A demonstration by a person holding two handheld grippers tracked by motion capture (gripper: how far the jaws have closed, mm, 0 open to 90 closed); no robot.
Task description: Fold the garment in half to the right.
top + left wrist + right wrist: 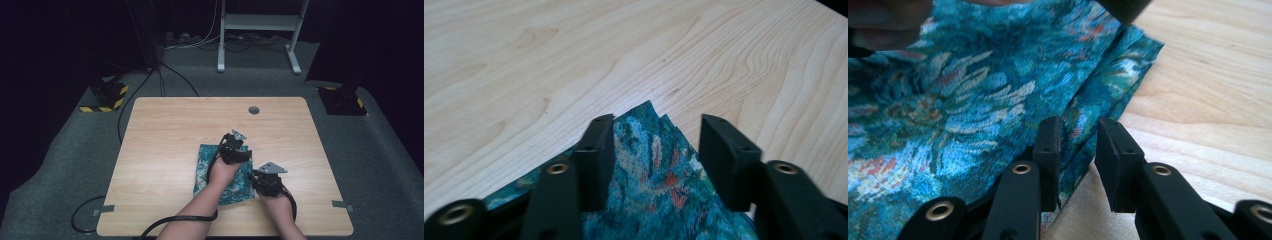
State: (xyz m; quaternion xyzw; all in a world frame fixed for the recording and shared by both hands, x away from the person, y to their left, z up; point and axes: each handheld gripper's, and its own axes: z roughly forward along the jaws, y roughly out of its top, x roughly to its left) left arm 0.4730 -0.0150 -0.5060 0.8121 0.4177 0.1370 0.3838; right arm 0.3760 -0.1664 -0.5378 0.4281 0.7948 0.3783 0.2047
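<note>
Two cloth (649, 185) layers show beside right claw (1077, 150).

A blue-green patterned cloth (973, 95), flecked with red and pale strokes, lies folded on a light wooden tabletop (1208, 95) and covers the left and middle of the picture. Its layered folded edge runs from the upper right down toward the bottom centre. The right tongs (1078, 150) rise from the bottom, two black jaws standing slightly apart astride that edge, the left jaw over the cloth, the right jaw over bare wood. Part of a hand (883, 20) is blurred at the top left
</note>
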